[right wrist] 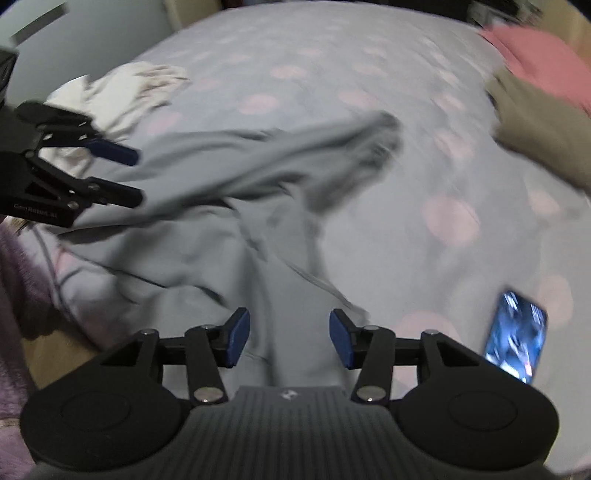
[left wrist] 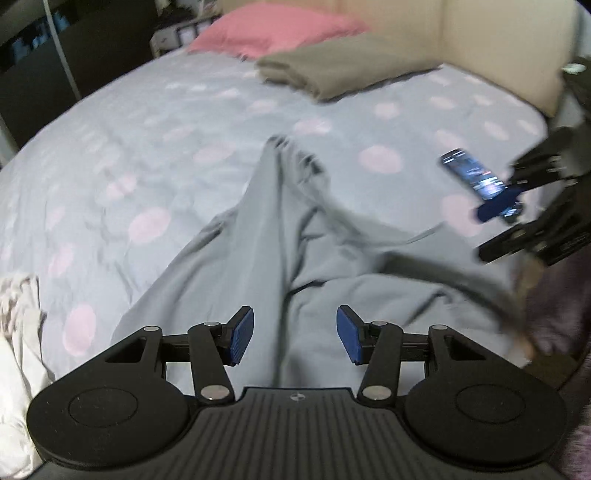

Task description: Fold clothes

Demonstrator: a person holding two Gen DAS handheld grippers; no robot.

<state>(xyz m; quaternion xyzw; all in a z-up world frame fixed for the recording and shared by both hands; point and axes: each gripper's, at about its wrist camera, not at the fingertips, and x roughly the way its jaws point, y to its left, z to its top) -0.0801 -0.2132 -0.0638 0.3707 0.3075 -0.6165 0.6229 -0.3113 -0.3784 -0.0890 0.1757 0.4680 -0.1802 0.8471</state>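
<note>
Nearest your cameras, the grey garment point(left wrist: 258, 251) lies rumpled on the spotted bed point(left wrist: 122, 147), spreading under both tools. Your left tool point(left wrist: 294, 334) and right tool point(right wrist: 289, 339) are both released, jaws apart above the cloth, gripping nothing. An olive folded cloth point(left wrist: 343, 68) sits beside the pink pillow point(left wrist: 273, 31); a phone point(right wrist: 517, 336) lies right.

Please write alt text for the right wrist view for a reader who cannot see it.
The right gripper hangs open above a crumpled grey garment on a dotted bedsheet. A lit phone lies at right; the left gripper, also open, reaches in from the left.
</note>
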